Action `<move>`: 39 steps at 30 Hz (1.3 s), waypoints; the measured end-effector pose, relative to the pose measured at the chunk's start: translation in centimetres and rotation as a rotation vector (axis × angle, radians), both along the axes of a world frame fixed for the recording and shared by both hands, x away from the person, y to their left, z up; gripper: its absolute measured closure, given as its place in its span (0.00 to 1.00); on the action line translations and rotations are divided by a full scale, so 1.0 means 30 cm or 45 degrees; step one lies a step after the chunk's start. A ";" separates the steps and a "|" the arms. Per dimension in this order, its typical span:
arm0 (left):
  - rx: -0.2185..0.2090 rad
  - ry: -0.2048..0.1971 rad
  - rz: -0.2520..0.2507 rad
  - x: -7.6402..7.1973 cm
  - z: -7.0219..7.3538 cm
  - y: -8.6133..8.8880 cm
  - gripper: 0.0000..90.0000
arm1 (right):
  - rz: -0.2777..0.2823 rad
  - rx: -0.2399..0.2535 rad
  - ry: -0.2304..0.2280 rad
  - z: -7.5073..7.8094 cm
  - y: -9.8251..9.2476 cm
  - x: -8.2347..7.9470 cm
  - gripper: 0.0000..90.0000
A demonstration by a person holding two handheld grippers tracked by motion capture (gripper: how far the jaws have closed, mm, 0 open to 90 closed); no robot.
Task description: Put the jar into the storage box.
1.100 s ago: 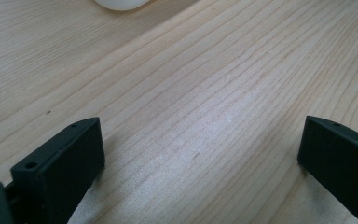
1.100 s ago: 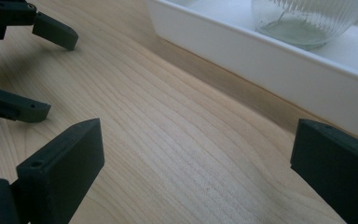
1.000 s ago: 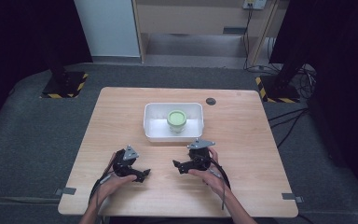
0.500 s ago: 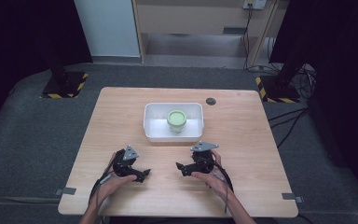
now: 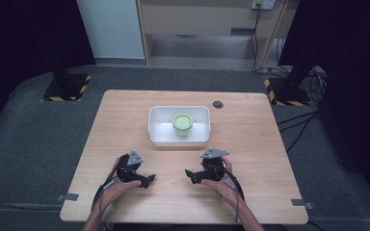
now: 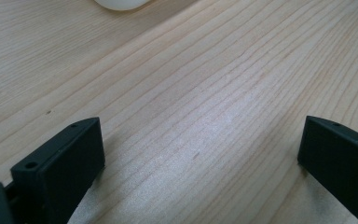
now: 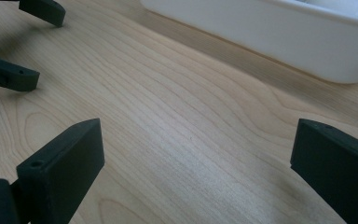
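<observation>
Hand-held grippers, left [image 5: 147, 181] and right [image 5: 191, 174], rest gaping on the wooden table [image 5: 250, 139].

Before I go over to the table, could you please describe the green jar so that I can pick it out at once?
On the wooden table, look past both grippers to the white tub near the middle. The green jar stands inside it, right of centre, a small round container with a pale green lid, the only coloured thing there.

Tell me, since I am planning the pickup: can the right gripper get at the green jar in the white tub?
Probably yes. The right gripper is open, bare table lies between it and the tub, and the green jar stands uncovered inside.
</observation>
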State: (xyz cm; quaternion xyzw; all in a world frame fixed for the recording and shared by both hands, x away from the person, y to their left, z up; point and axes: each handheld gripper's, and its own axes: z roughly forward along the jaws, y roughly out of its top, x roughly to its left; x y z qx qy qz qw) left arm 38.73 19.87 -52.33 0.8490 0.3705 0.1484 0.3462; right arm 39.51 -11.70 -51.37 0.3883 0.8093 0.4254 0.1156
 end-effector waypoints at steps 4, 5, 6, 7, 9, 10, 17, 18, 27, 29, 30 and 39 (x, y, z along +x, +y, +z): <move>0.000 0.000 0.000 0.000 0.000 0.000 0.00 | -0.008 0.000 0.004 -0.002 -0.010 -0.002 0.03; 0.000 0.000 0.000 0.000 0.000 0.000 0.00 | -0.008 -0.002 0.002 -0.003 -0.011 -0.003 0.03; 0.000 0.000 0.000 0.000 0.000 0.000 0.00 | -0.009 -0.002 0.002 -0.003 -0.014 -0.003 0.03; 0.000 0.000 0.000 0.000 0.000 0.000 0.00 | -0.010 -0.001 0.005 -0.003 -0.016 -0.004 0.03; 0.000 0.000 0.000 0.000 0.000 0.000 0.00 | -0.012 -0.002 0.004 -0.005 -0.020 -0.006 0.03; 0.000 0.000 0.000 0.000 0.000 0.000 0.00 | -0.013 -0.001 0.006 -0.005 -0.022 -0.007 0.03; 0.000 0.000 0.000 0.000 0.000 0.000 0.00 | -0.015 0.001 0.008 -0.007 -0.033 -0.015 0.03; 0.000 0.000 0.000 0.000 0.000 0.000 0.00 | -0.015 0.002 0.009 -0.007 -0.035 -0.016 0.03; 0.000 0.000 0.000 0.000 0.000 0.000 0.00 | -0.024 0.008 0.016 -0.010 -0.049 -0.026 0.03; 0.000 0.000 0.000 0.000 0.000 0.000 0.00 | -0.023 0.009 0.014 -0.010 -0.051 -0.028 0.03; 0.000 0.000 0.000 0.000 0.000 0.000 0.00 | -0.024 0.009 0.014 -0.011 -0.052 -0.029 0.03; 0.000 0.000 0.000 0.000 0.000 0.000 0.00 | -0.039 0.014 0.021 -0.013 -0.070 -0.039 0.03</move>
